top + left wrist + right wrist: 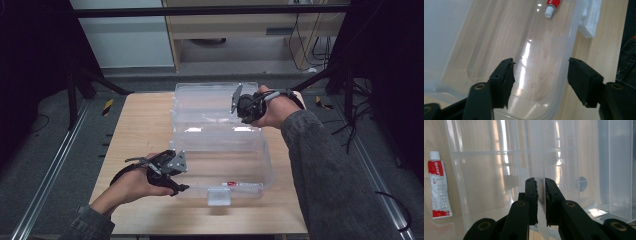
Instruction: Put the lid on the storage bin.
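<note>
A clear plastic storage box [220, 165] sits on the middle of the light wooden table [135, 130], its hinged lid [210, 102] swung open and standing up at the far side. Walls and base are transparent; wood grain reads through the bottom in the left gripper view. A white latch [219, 196] hangs at the centre of the near wall. Inside, against the near wall, lies a small tube [242, 184], white with a red band and a white cap.

Right claw [541, 195]: clenched on the thin edge of the lid, which passes between the two jaws in the right gripper view. In the high view the right hand [272, 107] holds it at the lid's right end.

Left claw [540, 75]: released, jaws wide apart and straddling the box's near-left rim, one jaw over the interior, the other outside over the table. The left hand [132, 185] comes in at the box's near-left corner.

Surroundings: grey floor around the table, black frame struts at both sides, yellow-black striped tape marks on the floor, a pale cabinet and hanging cables beyond the far edge.
</note>
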A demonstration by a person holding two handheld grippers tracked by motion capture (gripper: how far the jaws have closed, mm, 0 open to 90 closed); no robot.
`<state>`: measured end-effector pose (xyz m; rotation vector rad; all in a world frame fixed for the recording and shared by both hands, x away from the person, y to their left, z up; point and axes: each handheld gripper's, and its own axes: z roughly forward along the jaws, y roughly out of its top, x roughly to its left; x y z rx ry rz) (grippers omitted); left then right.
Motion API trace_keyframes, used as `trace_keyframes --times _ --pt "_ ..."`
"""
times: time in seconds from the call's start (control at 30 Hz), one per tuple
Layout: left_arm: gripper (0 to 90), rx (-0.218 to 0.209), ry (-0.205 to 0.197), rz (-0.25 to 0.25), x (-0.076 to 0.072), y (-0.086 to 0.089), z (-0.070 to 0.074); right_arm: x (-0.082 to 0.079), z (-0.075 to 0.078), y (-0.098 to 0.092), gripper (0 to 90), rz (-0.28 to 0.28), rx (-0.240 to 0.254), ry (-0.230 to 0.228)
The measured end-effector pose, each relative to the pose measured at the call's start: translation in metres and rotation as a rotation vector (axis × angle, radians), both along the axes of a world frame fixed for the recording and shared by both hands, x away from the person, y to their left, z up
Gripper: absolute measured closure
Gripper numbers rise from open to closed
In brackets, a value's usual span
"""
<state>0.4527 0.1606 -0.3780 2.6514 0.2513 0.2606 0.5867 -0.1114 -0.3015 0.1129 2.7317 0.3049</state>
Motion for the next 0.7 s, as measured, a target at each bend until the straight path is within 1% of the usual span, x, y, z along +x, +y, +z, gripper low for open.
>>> trace_keyframes --times 0.07,0.1,0.13,0.17,0.23,0.3,0.33,0.37,0.4,0.43,0.47,0.5,0.53,0.63,0.7 --pt "43.9 -0.02 0.019 -0.011 -0.003 0.001 0.002 0.0 0.0 -0.001 82.1 -0.001 0.01 0.0" --pt "44.2 -0.015 0.025 -0.023 -0.004 0.001 0.001 0.0 0.0 -0.001 82.1 -0.005 0.011 0.002" --pt "44.1 0.023 0.032 -0.037 -0.006 -0.001 -0.005 0.0 0.0 -0.002 82.1 -0.006 0.014 0.005" --pt "43.1 0.023 0.032 -0.037 -0.006 -0.001 -0.005 0.0 0.0 -0.002 82.1 -0.006 0.014 0.005" --pt "42.6 0.046 0.038 -0.039 -0.006 -0.003 -0.014 0.001 0.0 -0.002 82.2 -0.002 0.021 0.005" --pt "47.8 0.057 0.037 -0.054 -0.005 -0.003 -0.021 0.0 0.0 -0.002 82.5 -0.003 0.021 0.006" --pt "53.5 0.062 0.033 -0.061 -0.004 -0.003 -0.023 0.0 0.0 -0.002 82.6 0.0 0.019 0.006" --pt "59.3 0.057 0.032 -0.057 -0.004 -0.002 -0.024 0.0 0.0 -0.002 82.6 0.003 0.019 0.004" --pt "62.9 0.054 0.035 -0.054 -0.003 -0.002 -0.025 -0.001 0.0 -0.002 82.6 0.002 0.021 0.003" --pt "66.9 0.035 0.048 -0.052 -0.003 -0.002 -0.025 -0.001 0.0 -0.002 82.7 0.003 0.017 0.005" --pt "68.9 0.031 0.05 -0.054 -0.003 -0.002 -0.025 -0.001 0.001 -0.003 82.8 0.007 0.015 0.004" --pt "70.1 0.037 0.05 -0.059 -0.003 -0.002 -0.024 -0.001 0.001 -0.003 82.8 0.008 0.014 0.005" --pt "73.1 0.044 0.05 -0.066 -0.004 -0.002 -0.025 -0.001 0.001 -0.003 82.9 0.004 0.02 0.005" --pt "79.7 0.049 0.064 -0.08 -0.004 -0.003 -0.025 -0.001 0.0 -0.004 83.0 0.005 0.02 0.006" --pt "81.1 0.061 0.06 -0.084 -0.004 -0.004 -0.025 -0.001 0.0 -0.003 83.2 0.008 0.025 0.004"
